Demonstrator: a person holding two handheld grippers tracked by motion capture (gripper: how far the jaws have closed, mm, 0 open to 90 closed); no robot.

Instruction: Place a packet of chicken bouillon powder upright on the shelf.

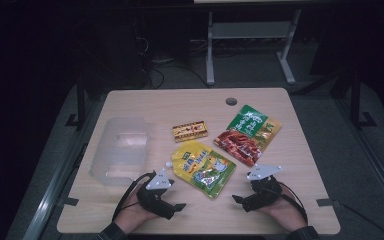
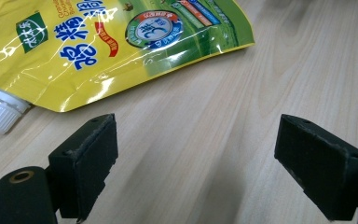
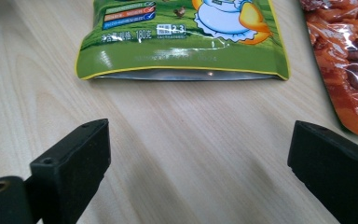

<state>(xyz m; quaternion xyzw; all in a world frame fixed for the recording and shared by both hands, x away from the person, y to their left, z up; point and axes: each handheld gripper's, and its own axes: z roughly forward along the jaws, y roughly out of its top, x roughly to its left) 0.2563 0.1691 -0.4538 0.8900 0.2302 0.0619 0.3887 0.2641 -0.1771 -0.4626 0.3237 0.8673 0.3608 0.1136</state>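
Two grippers, left and right, jaws spread empty beside yellow pouch; next, probably closing in on pouch.

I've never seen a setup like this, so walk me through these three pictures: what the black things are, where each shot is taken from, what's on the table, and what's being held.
A person sits at a wooden table with a hand-held tool in each hand: the left gripper and the right gripper, each with two black jaws that pinch things.

The high view looks down from above the person. The other two pictures come from small cameras riding on each gripper, looking along its jaws.

On the table lie a yellow spouted pouch, a red and green snack bag, a small red and yellow box and a clear plastic container.

Nothing is held. Both grippers' jaws stand wide apart over bare wood, just short of the yellow pouch.
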